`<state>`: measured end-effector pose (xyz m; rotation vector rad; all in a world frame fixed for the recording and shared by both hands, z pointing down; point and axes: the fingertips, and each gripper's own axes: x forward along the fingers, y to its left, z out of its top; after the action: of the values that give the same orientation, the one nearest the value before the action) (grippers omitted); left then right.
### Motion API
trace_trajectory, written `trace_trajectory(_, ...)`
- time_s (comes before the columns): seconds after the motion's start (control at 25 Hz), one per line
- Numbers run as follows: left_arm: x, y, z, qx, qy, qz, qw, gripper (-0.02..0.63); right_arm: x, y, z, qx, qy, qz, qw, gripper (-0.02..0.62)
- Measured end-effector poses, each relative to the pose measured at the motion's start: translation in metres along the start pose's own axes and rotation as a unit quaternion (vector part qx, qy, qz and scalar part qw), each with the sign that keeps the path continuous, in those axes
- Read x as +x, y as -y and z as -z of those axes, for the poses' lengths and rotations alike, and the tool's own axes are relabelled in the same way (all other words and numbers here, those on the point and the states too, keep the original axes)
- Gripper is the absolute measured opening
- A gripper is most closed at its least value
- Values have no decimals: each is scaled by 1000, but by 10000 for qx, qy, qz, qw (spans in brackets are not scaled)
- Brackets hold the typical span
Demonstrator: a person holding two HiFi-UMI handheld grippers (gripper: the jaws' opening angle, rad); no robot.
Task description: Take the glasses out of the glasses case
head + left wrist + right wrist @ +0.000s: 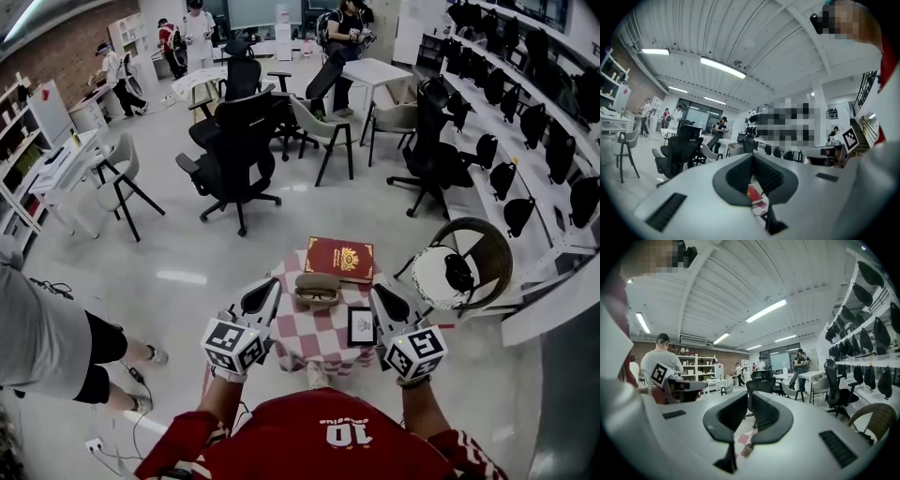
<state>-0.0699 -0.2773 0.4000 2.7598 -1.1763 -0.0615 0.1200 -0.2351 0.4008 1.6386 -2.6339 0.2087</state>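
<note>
A tan glasses case (317,282) lies open in the middle of a small table with a red and white checked cloth (309,337). Dark-framed glasses (318,296) rest in its near half. My left gripper (273,286) hovers just left of the case with its jaws together and nothing in them. To the right of the case my right gripper (377,292) is also shut and empty. In the left gripper view the shut left gripper (752,157) points out over the room. The right gripper (750,395) does likewise in the right gripper view.
A red book with gold print (339,258) lies behind the case, also seen as the red book (754,192) under the left jaws. A small black-framed tablet (361,325) lies at front right. A wicker chair (473,261) stands right of the table, office chairs (234,150) beyond, and a person (52,342) at left.
</note>
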Motion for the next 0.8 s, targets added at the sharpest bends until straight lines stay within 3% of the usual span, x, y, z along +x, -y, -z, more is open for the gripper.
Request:
trace_trajectory(0.08, 5, -2, 0, -6, 1, 24, 10000, 8, 5, 2, 1, -7, -32, -15, 10000, 22)
trace_trajectory(0.24, 10, -5, 3, -8, -3, 59, 10000, 8, 14, 0, 8, -15, -132, -157, 9998, 87)
trace_trajectory(0.56, 20, -15, 8, 19, -72, 34, 10000, 8, 37, 6, 29, -52, -456, -357, 9983, 89)
trace_trajectory(0.8, 30, -24, 24, -37, -170, 7, 9998, 8, 62, 19, 70, 39, -805, -434, 9958, 87)
